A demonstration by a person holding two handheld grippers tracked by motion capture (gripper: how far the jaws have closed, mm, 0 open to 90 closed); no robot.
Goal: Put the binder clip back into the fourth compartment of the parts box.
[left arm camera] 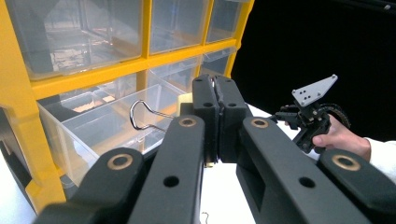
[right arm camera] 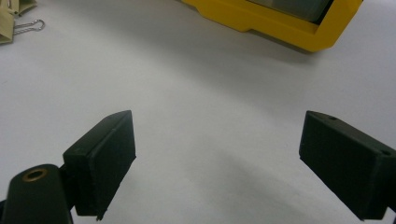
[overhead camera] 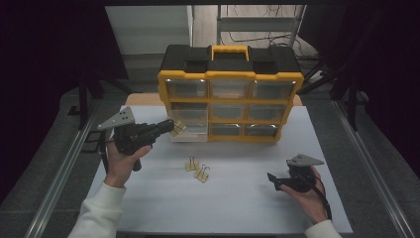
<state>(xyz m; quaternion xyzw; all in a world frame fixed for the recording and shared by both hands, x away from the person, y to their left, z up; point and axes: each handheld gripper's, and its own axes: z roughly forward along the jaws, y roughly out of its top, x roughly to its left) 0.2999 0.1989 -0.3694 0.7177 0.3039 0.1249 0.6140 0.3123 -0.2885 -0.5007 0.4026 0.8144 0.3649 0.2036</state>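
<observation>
A yellow-and-black drawer organizer (overhead camera: 230,94) stands on the white table (overhead camera: 237,198), its lower-left clear drawer (left arm camera: 100,128) pulled out. Over that drawer, the left gripper (left arm camera: 215,122) clamps a gold binder clip (overhead camera: 178,127) with silver wire handles. The right gripper (right arm camera: 217,161) hovers spread wide, empty.

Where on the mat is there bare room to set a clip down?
Bare mat runs between the two loose clips and the right gripper, and along the near edge. It is crowded by the open drawer, where the left gripper holds a clip.
</observation>
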